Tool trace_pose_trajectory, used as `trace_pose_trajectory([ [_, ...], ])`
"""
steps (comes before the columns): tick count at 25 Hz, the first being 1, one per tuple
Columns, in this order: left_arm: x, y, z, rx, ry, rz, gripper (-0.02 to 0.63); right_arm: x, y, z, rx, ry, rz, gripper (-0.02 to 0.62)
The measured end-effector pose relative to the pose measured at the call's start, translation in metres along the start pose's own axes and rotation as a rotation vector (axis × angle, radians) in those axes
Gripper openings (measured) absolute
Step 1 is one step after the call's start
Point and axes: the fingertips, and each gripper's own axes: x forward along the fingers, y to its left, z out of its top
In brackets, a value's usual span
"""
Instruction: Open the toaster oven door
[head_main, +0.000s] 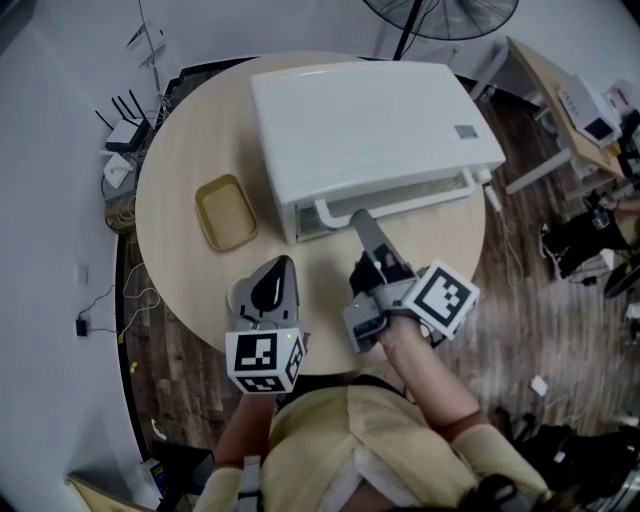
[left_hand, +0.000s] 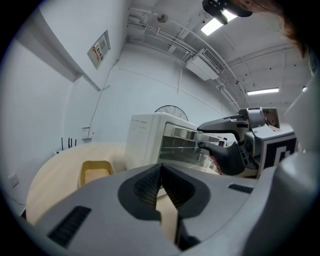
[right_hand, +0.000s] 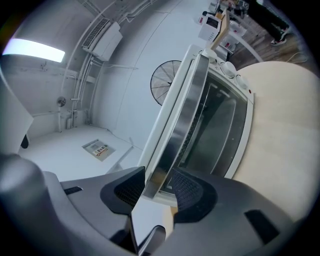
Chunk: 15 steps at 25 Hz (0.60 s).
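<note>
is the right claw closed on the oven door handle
Shut on it: in the right gripper view, the right claw clamps the door handle from both sides.

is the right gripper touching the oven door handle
Touching. The right gripper view shows the right gripper with its jaws closed on the silver door handle, one on each side.

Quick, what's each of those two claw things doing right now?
Left gripper: shut, holding nothing.
Right gripper: shut on the toaster oven door handle.
</note>
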Motion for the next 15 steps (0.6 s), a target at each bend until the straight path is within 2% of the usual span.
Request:
trace_pose_trajectory([
  [15,0.0031,0.0015,0.0077,0.012,-0.01,0.008,0.003,0.0066,-0.0044,0.0017,0.034,-0.008,0.0,0.149],
])
